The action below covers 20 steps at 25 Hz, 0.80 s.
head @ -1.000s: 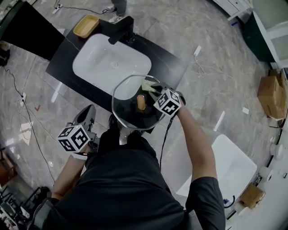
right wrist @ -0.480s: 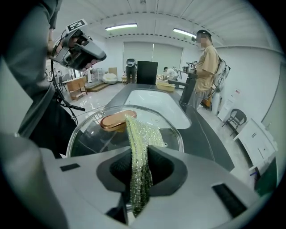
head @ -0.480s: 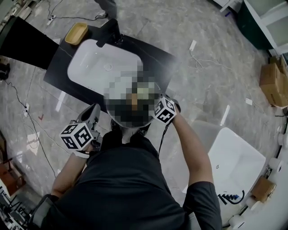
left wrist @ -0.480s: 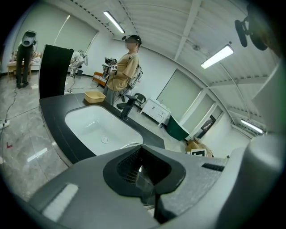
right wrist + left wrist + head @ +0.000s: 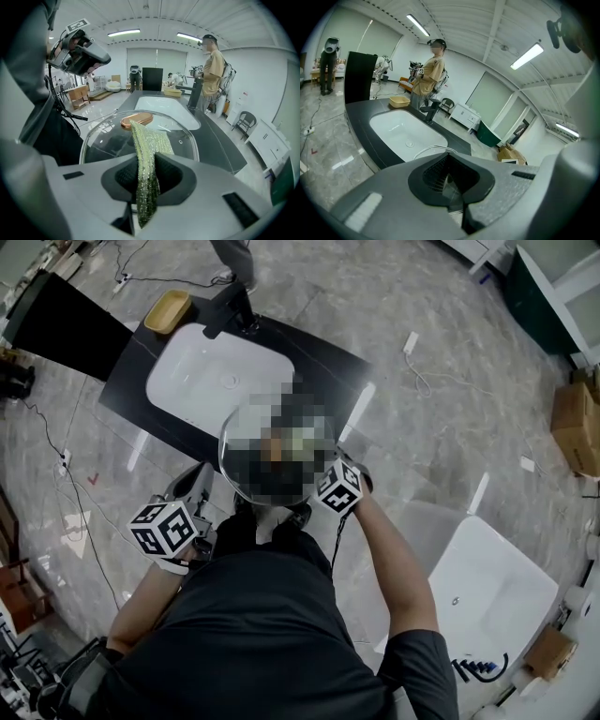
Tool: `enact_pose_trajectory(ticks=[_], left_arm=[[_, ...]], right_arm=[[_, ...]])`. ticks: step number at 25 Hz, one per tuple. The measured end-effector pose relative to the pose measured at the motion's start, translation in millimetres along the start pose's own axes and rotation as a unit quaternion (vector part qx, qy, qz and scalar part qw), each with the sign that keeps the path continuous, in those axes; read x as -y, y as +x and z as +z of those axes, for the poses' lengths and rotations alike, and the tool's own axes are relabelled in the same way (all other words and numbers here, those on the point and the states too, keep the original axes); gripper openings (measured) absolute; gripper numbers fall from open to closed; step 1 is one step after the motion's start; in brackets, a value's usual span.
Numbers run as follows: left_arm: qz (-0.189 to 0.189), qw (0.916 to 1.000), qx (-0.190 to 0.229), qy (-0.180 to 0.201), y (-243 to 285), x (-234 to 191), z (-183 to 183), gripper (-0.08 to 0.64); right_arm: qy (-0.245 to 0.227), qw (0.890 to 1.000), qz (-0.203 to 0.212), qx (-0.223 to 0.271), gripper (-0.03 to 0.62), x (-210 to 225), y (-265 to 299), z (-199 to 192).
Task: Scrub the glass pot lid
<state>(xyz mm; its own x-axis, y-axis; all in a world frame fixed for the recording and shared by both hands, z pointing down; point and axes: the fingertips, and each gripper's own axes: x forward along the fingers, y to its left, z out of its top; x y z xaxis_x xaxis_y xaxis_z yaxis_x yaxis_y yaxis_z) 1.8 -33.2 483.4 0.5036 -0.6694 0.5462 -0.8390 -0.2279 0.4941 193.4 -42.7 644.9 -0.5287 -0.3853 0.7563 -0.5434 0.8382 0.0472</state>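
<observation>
My left gripper [image 5: 452,180] clamps the lid [image 5: 108,140] by its rim; my right gripper [image 5: 145,180] pinches a green cloth [image 5: 149,140] lying on the glass.

No text, label or number is readable.

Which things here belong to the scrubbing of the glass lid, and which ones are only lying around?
Belong to the job:
glass pot lid, held by the left gripper
green scrub cloth, clamped in the right gripper
white sink, probably

Just lying about:
yellow tray
cardboard box
white tub
</observation>
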Motion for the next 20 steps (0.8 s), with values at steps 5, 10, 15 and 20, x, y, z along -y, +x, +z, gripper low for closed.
enact_pose_trajectory(ticks=[5,10,15,20], left_arm=[[0.01,0.9998,-0.004,-0.014,-4,-3,-15,0.0],[-0.005,0.9997,-0.001,-0.024,-7,-12,-14,0.0],[-0.02,0.9995,0.005,-0.026,-18,-34,3,0.0],[-0.022,0.9995,-0.006,-0.023,-30,-62,11,0.0]], right_arm=[[0.0,1.0,-0.007,0.003,0.063,-6,-2,-4],[0.011,1.0,-0.017,-0.013,0.063,-23,-5,-12],[0.039,0.998,-0.05,-0.027,0.064,-40,-8,-11],[0.093,0.993,-0.068,-0.031,0.064,-58,-5,-3]])
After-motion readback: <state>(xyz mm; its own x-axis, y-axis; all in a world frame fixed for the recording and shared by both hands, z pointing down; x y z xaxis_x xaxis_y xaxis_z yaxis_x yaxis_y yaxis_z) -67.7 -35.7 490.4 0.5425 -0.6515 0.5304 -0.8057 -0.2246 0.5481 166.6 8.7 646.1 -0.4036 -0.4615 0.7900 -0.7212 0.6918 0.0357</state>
